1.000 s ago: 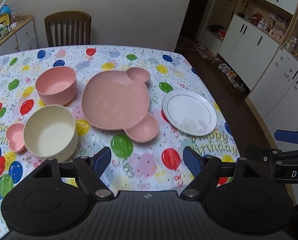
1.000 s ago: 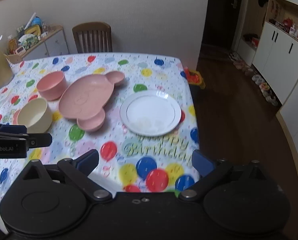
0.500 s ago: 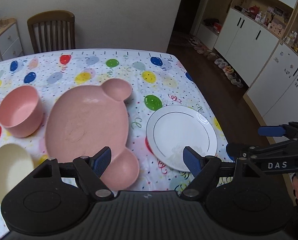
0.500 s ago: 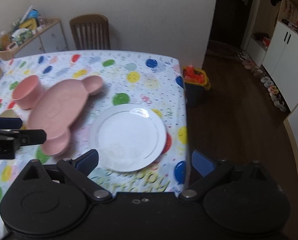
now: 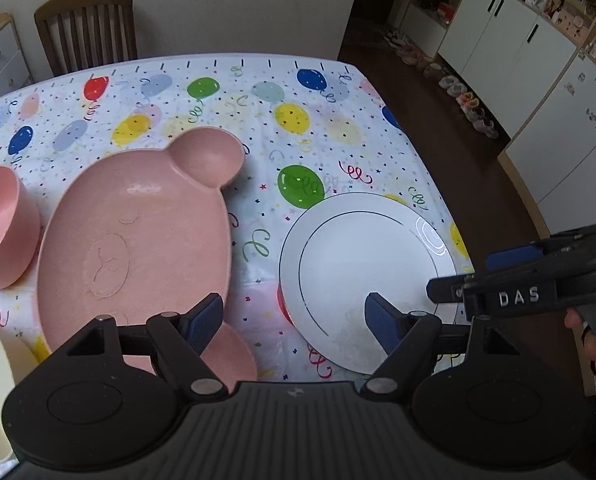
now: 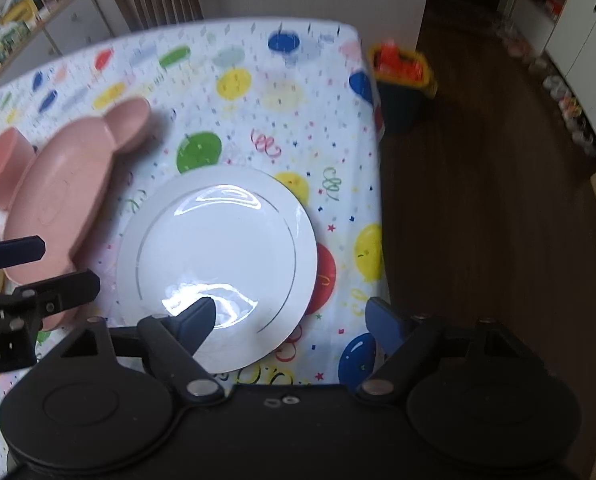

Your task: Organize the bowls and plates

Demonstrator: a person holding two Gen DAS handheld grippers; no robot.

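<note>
The white plate (image 6: pixel 218 256) lies flat near the worktop's (image 6: pixel 282 112) right edge, just beside the pink bear-shaped plate (image 5: pixel 138 236). The right hand-held gripper (image 6: pixel 288 322) hangs over its near rim, jaws spread though they have just been closing, with nothing pinched yet. The left hand-held gripper (image 5: pixel 294 320) is spread and empty between both plates. Best to slide one finger under the rim and clamp firmly, since glazed china likely slips.

Round plate (image 5: pixel 362 264): I see it on the counter (image 5: pixel 338 128), near its right edge.
Bear-shaped plate (image 5: pixel 138 232): left of it.
Bowl (image 5: pixel 2 224): farther left.
</note>
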